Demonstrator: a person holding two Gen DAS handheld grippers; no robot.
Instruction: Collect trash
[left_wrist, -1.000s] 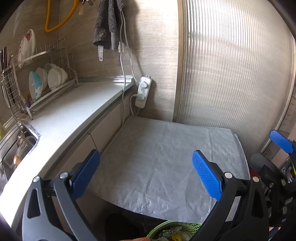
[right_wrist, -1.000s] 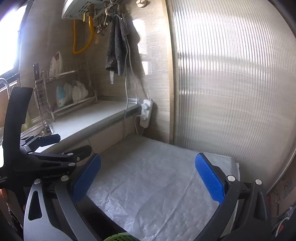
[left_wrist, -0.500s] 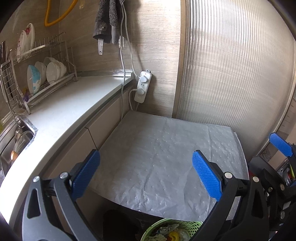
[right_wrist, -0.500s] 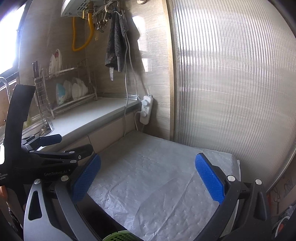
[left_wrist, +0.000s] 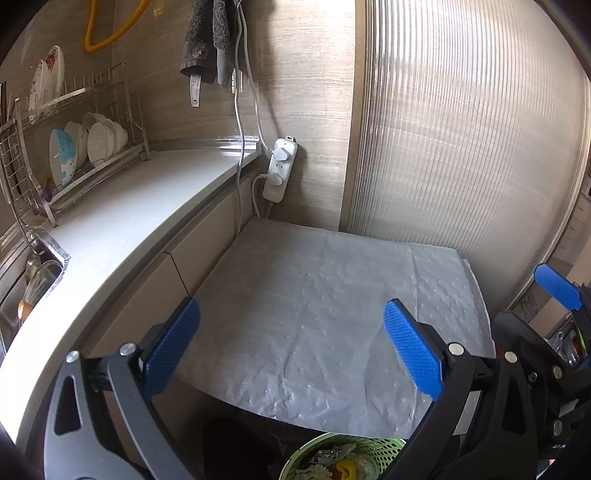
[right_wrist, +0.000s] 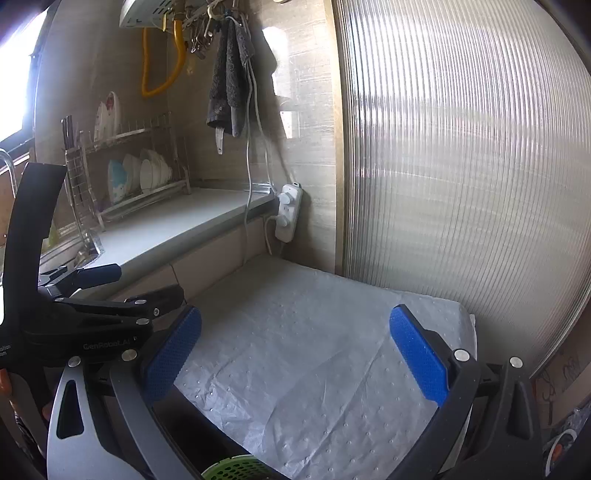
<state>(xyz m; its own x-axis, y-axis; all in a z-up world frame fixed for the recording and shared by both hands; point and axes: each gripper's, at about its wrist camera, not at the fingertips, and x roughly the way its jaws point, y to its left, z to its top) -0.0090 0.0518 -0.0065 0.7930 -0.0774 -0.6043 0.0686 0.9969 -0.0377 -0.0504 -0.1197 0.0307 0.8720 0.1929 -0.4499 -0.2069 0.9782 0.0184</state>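
A green mesh basket (left_wrist: 343, 459) holding crumpled scraps, one of them yellow, sits low at the bottom edge of the left wrist view; its rim (right_wrist: 232, 469) also peeks into the right wrist view. My left gripper (left_wrist: 291, 350) hangs open above and beyond it, nothing between its blue pads. My right gripper (right_wrist: 295, 356) is open too and holds nothing. Both hover over a low surface covered in a white dimpled sheet (left_wrist: 325, 306). The right gripper's blue pad (left_wrist: 557, 286) shows at the left wrist view's right edge, and the left gripper's black frame (right_wrist: 74, 321) fills the right wrist view's left side.
A pale countertop (left_wrist: 122, 225) runs along the left with a dish rack (left_wrist: 74, 147) of bowls and plates and a sink (left_wrist: 26, 280). A white power strip (left_wrist: 279, 170) hangs on the back wall under a dark towel (left_wrist: 207, 37). A ribbed translucent panel (left_wrist: 461, 147) closes the right.
Both views have tilted slightly downward and pulled back; more of the green basket now shows at the bottom of the left wrist view. Both grippers stay open.
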